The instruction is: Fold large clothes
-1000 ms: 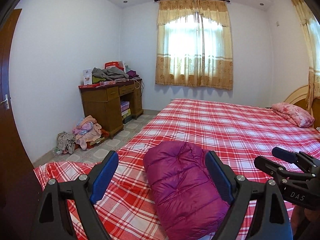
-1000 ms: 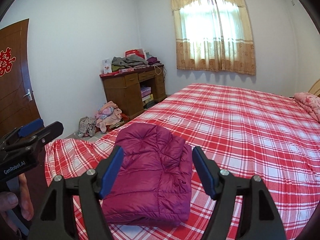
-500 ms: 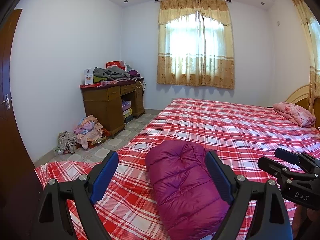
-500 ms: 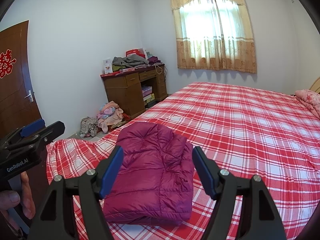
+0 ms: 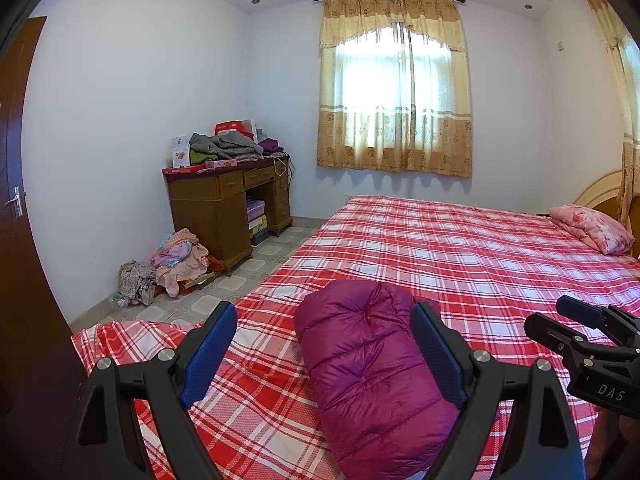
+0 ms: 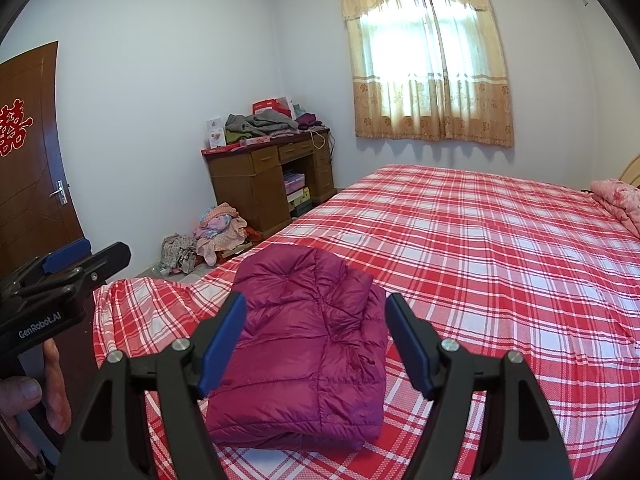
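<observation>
A purple puffer jacket lies folded into a compact bundle on the near corner of the red plaid bed. My left gripper hovers above and short of it, jaws wide open, nothing between the pads. My right gripper is held the same way over the jacket, open and empty. Each gripper shows at the edge of the other's view: the right gripper at the right of the left wrist view, the left gripper at the left of the right wrist view, beside a person's hand.
A wooden desk piled with clothes and boxes stands against the far wall. A heap of clothes lies on the tiled floor beside it. A pink pillow rests at the headboard. A brown door is at left.
</observation>
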`<state>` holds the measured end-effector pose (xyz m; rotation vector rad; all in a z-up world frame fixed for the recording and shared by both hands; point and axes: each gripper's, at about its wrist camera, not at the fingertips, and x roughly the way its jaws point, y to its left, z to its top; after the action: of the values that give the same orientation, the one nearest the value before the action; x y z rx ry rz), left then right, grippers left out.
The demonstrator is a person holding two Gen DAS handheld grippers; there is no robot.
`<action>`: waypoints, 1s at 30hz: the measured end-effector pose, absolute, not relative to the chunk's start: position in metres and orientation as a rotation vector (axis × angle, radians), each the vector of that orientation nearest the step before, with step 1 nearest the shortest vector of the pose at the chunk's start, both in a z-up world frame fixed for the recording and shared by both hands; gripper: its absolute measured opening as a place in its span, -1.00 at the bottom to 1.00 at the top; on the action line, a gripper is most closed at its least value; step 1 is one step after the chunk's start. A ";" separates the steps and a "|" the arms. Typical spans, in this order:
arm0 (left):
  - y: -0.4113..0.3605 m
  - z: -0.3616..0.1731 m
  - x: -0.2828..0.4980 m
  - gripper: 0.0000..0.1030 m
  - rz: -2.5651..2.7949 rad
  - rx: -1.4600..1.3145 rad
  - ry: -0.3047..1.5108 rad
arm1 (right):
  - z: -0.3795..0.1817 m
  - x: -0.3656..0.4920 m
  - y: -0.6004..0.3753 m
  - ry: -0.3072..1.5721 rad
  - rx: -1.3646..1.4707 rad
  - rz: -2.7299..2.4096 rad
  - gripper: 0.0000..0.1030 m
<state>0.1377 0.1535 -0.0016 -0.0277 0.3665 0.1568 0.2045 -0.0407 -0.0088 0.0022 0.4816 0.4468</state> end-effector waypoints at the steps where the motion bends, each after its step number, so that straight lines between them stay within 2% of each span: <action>1: 0.153 -0.002 0.138 0.72 0.157 -0.027 0.367 | -0.009 0.205 -0.042 0.482 0.003 0.448 0.45; 30: 0.157 -0.005 0.140 0.73 0.159 -0.057 0.374 | -0.009 0.205 -0.042 0.480 0.002 0.448 0.46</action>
<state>0.1402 0.1566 -0.0052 -0.0569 0.3736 0.1591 0.2054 -0.0421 -0.0086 0.0015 0.4797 0.4485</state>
